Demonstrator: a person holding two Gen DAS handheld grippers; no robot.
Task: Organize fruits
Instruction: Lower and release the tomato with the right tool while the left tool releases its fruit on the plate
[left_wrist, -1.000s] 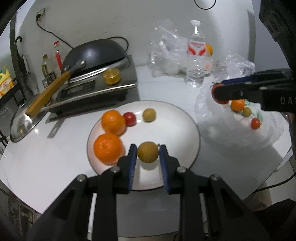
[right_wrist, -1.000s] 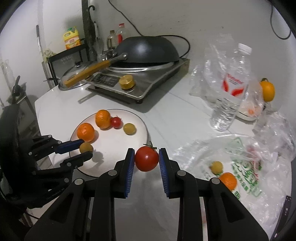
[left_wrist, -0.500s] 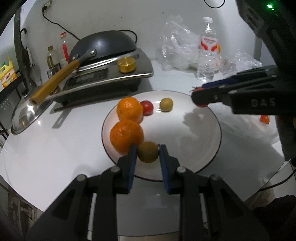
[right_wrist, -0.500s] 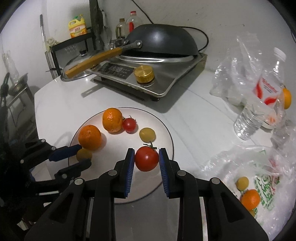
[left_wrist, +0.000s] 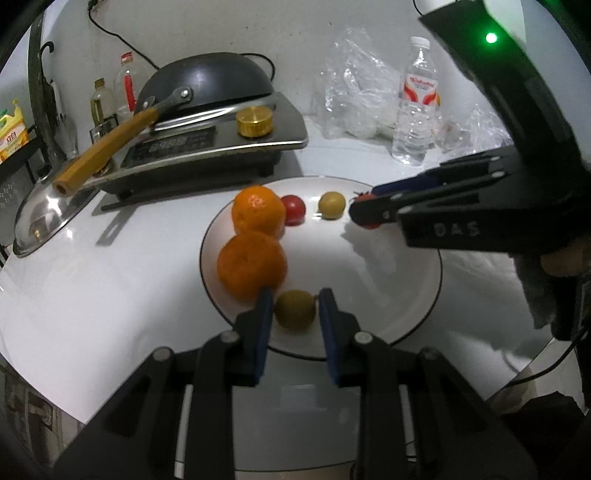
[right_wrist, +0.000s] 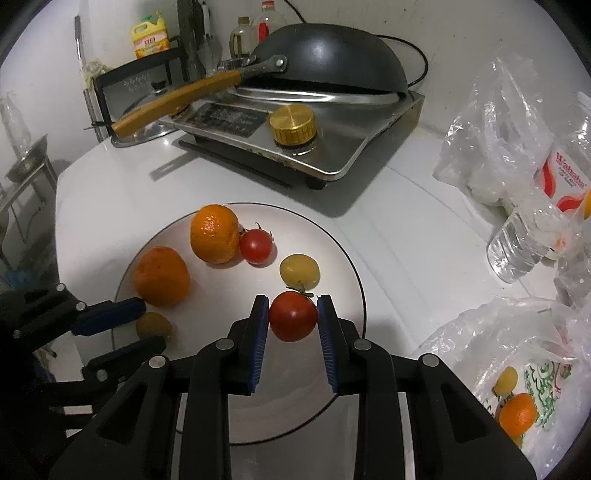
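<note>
Gripping a red tomato (right_wrist: 293, 315) in my right gripper (right_wrist: 291, 321), I hold it over the white plate (right_wrist: 343, 258), just beside a yellow-green fruit (right_wrist: 299, 270). My left gripper (left_wrist: 295, 314) is clamped on a brownish-green fruit (left_wrist: 294, 311) at the plate's near edge, beside two oranges (left_wrist: 252, 268).

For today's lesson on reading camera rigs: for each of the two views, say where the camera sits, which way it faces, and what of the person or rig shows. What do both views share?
Left wrist view: sits on the left gripper, looks down along its fingers at a yellow-green fruit on the plate; the right gripper crosses.
Right wrist view: sits on the right gripper, looks at a red tomato; the left gripper shows.
Shared: plate, oranges, wok.
</note>
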